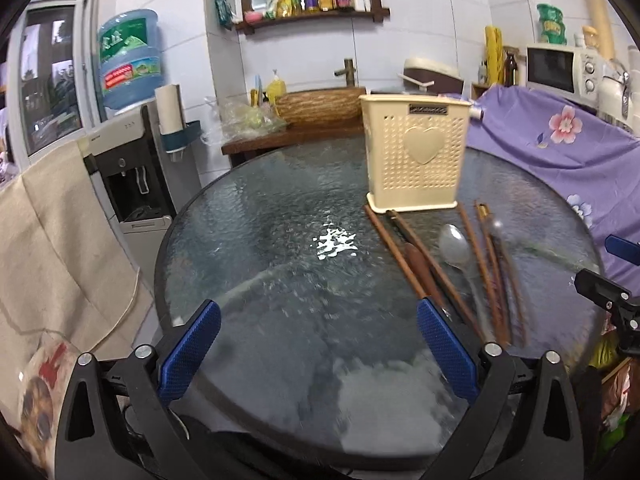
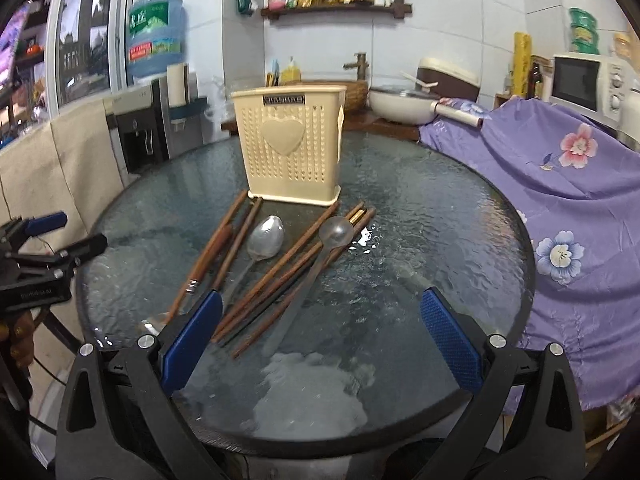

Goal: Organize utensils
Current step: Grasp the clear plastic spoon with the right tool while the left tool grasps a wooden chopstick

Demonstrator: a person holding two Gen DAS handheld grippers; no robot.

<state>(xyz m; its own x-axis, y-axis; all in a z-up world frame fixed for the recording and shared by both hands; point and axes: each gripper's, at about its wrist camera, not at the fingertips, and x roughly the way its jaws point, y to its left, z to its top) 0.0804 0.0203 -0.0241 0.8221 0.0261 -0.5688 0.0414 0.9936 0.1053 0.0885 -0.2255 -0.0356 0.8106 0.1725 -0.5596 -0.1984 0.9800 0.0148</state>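
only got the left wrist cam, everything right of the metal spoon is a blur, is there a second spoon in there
Observer: Yes. A clear plastic spoon lies there, its bowl toward the cream utensil holder and its handle resting across the wooden chopsticks.
Operator: ok and my other hand, holding anything
Observer: No. The right gripper is open above the glass table with nothing between its pads; the near chopstick ends lie close to its left finger.
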